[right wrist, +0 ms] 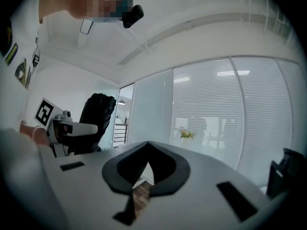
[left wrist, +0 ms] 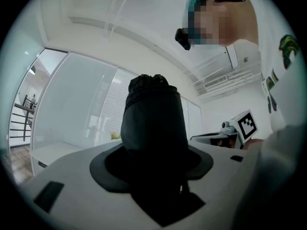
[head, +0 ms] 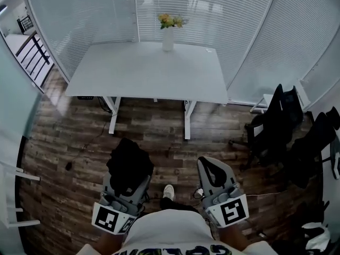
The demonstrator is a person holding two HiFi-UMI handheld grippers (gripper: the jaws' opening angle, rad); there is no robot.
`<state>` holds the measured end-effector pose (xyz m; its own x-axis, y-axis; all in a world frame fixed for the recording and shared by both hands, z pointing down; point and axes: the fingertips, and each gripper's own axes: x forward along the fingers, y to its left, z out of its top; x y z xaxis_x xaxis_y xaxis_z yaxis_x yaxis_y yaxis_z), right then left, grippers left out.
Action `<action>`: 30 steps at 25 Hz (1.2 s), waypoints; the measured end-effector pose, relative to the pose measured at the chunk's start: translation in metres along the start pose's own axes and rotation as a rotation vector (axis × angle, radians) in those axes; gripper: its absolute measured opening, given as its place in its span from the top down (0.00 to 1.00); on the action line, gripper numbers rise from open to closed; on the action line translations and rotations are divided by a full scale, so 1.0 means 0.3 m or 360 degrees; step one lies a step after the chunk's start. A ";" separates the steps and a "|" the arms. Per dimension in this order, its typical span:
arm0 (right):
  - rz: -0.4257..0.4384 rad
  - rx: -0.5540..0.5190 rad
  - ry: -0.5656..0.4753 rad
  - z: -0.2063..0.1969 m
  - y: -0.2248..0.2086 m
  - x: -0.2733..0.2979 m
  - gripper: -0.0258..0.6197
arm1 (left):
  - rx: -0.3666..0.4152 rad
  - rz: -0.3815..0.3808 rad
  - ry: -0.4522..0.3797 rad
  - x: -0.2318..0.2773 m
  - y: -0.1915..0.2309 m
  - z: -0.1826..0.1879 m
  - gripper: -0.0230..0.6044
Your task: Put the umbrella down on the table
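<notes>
Clamping a black folded fabric umbrella (head: pixel 129 162), the left claw (head: pixel 128 185) holds it above the dark wood-plank floor (head: pixel 74 142), well short of the white rectangular table (head: pixel 143 73). Right claw (head: pixel 212 167): tips pressed together, nothing between them.

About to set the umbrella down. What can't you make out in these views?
- Lower end of the umbrella: left gripper view, sunk inside the left gripper.
- Floor under the table: head view, its top covers it.
- Details of the vase: right gripper view, too small.
</notes>
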<state>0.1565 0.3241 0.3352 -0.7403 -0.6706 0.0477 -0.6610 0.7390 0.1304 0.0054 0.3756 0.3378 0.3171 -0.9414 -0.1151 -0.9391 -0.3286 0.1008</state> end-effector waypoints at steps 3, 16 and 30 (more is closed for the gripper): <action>0.0000 0.0003 0.0004 -0.023 -0.103 0.059 0.95 | 0.0008 0.0001 -0.0015 0.120 0.017 -0.011 0.54; 0.0019 0.0023 0.0012 -0.064 -0.302 0.227 0.95 | 0.0005 0.0021 -0.0004 0.362 0.084 -0.040 0.54; -0.0010 0.0001 0.0009 -0.083 -0.441 0.590 0.95 | -0.0026 -0.0028 -0.0011 0.652 0.365 -0.076 0.54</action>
<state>0.1161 0.1061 0.3509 -0.7353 -0.6756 0.0527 -0.6658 0.7347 0.1300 -0.0323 0.1539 0.3490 0.3324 -0.9350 -0.1238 -0.9311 -0.3462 0.1147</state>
